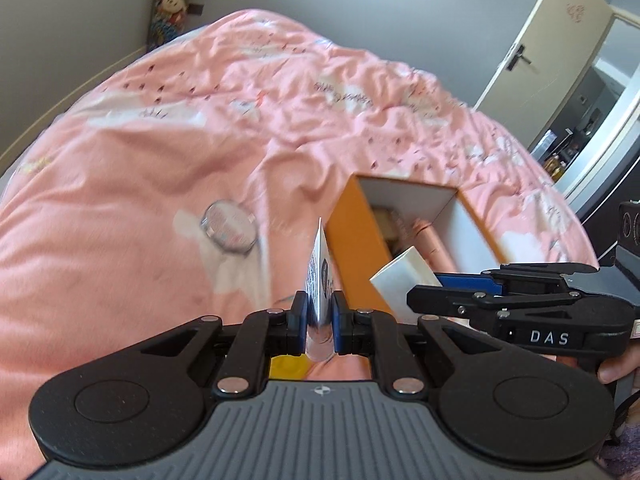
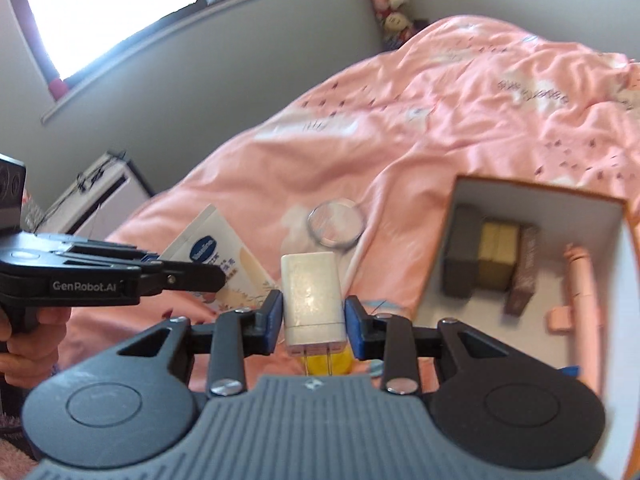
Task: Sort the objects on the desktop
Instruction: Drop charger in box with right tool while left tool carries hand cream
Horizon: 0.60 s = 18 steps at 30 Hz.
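Observation:
My left gripper [image 1: 319,312] is shut on a thin white sachet [image 1: 319,276] with a blue logo, seen edge-on here. The right wrist view shows that sachet's printed face [image 2: 212,256] in the left gripper [image 2: 188,270]. A white plug-in charger [image 2: 312,300] sits upright, prongs toward the camera, with my right gripper [image 2: 313,308] shut on it. From the left wrist view that charger [image 1: 404,276] and the right gripper [image 1: 436,290] hang beside the orange box [image 1: 356,236]. The box [image 2: 536,196] is open and white inside. It holds grey, yellow and brown blocks and a pink tube [image 2: 584,292].
A round clear lid or tin [image 1: 229,230] [image 2: 336,224] lies on the pink bedspread [image 1: 140,160], left of the box. A yellow object [image 2: 324,364] lies below the grippers. An open door [image 1: 532,52] stands to the right, and plush toys [image 1: 172,0] sit in the far corner.

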{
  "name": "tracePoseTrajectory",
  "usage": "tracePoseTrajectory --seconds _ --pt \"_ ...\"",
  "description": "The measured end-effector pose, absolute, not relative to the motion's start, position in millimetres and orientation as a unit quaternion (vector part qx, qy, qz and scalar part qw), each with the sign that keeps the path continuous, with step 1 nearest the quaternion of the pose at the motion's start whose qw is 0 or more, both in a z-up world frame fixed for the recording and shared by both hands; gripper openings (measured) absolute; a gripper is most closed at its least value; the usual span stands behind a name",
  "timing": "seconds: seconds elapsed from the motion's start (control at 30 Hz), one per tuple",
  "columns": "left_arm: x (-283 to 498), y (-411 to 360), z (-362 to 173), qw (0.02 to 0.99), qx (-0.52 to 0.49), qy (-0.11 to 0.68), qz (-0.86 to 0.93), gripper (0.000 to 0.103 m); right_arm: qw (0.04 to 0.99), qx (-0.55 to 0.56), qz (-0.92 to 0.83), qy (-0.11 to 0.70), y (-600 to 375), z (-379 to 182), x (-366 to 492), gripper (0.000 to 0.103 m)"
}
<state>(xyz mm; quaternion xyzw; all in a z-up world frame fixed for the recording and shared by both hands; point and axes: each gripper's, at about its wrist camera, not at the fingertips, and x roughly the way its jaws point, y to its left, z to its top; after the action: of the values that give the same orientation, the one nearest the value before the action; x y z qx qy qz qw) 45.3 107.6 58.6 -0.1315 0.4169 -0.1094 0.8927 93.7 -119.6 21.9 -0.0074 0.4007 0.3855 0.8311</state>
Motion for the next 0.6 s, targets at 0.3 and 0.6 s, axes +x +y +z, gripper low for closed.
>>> tracePoseTrajectory --seconds 0.3,0.6 --pt "94 47 71 0.893 -0.111 0.403 -0.166 0.013 0.872 0.008 0.287 0.396 -187 36 144 0.035" --pt "141 3 44 0.879 -0.091 0.433 -0.179 0.013 0.864 0.033 0.195 0.462 -208 -20 226 0.035"
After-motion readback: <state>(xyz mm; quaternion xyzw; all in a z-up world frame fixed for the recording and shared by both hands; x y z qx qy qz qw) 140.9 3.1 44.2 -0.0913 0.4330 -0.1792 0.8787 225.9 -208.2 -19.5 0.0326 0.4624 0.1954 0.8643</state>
